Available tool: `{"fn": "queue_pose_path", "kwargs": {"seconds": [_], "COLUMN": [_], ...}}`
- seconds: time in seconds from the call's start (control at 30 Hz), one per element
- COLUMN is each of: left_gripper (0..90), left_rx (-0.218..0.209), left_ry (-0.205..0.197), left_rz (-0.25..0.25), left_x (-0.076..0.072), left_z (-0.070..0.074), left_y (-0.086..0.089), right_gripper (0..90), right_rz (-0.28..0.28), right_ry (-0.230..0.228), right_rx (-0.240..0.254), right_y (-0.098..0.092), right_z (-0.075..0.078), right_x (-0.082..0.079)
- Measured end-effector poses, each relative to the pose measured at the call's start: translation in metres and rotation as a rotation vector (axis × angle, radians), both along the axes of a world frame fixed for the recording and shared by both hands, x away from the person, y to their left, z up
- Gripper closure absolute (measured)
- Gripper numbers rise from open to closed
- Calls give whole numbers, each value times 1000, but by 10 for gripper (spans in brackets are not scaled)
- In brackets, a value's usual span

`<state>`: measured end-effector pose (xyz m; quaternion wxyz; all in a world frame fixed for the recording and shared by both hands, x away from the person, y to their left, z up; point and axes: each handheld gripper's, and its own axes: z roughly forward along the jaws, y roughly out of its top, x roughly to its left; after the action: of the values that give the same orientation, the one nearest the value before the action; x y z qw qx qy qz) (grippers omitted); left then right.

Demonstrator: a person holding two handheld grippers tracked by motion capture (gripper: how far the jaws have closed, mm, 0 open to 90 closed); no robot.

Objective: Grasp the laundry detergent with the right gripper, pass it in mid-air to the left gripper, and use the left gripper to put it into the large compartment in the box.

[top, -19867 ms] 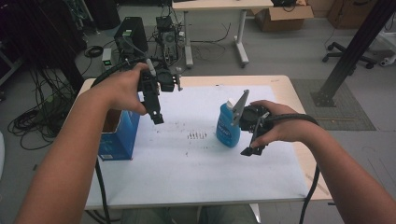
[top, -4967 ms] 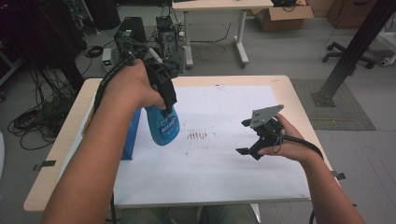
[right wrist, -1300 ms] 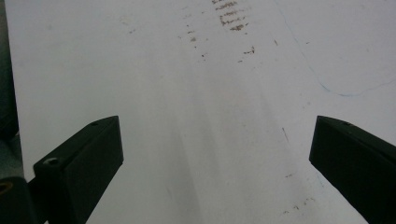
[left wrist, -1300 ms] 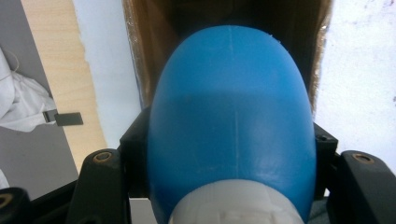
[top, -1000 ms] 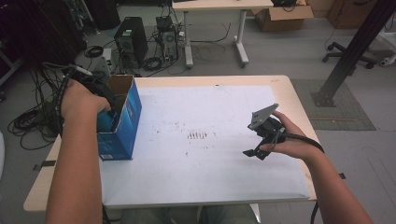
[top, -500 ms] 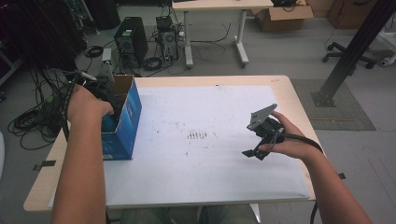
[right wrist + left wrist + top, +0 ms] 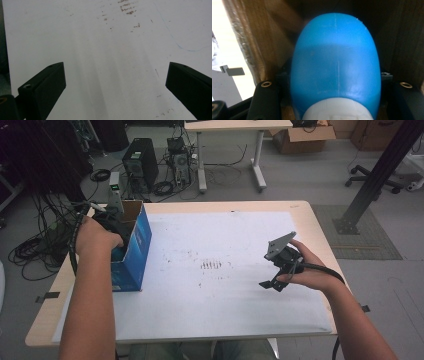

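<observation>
A blue carton [image 7: 136, 254] with an open top stands at the left of the table. My left gripper [image 7: 119, 231] reaches down into it from above, under the person's hand. In the left gripper view a blue plastic bottle [image 7: 334, 65] with a white cap end sits between the black jaws, which are shut on it, with the carton's brown inner walls [image 7: 249, 42] around it. My right gripper [image 7: 272, 270] hovers over the right part of the white sheet [image 7: 220, 310]. Its fingers [image 7: 45, 85] stand wide apart, open, with nothing between them.
The white sheet covers most of the wooden table [image 7: 300, 207] and has dark smudges [image 7: 212, 265] in its middle. Behind the table on the floor are computer towers [image 7: 136, 165], cables, another table and a cardboard box. A black post [image 7: 372, 175] stands at the right.
The left hand has sunk with the bottle deeper into the blue carton. The right hand and its gripper have kept still.
</observation>
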<state>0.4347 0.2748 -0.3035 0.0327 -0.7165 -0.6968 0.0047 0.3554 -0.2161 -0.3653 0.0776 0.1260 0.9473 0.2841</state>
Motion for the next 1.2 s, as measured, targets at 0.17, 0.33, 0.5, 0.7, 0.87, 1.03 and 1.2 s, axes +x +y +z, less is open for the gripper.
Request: {"fn": "queue_pose_path", "kwargs": {"seconds": [0.17,0.33,0.5,0.7,0.87,1.03,1.2], "left_gripper": [383,381,379,377,354,331,310], "left_rx": [-4,-5,-28,-40,-43,-49,-36], "left_ry": [-6,-14,-21,-19,-13,-24,-42], "left_rz": [3,4,5,13,9,9,-5], "left_x": [0,-1,-1,-2,-2,-4,-4], "left_z": [-1,-2,-2,-2,-1,3,10], "left_y": [1,1,3,5,4,5,1], "right_gripper": [31,31,31,31,31,31,31], "right_rz": [-2,-1,0,1,11,9,11], "right_ry": [3,-1,1,5,5,7,9], "right_rx": [2,3,1,0,1,2,3], "right_y": [0,1,1,2,4,4,4], "right_z": [-1,0,-1,-2,-2,-3,-4], "right_x": [-1,-1,-1,-1,-1,-1,-2]}}
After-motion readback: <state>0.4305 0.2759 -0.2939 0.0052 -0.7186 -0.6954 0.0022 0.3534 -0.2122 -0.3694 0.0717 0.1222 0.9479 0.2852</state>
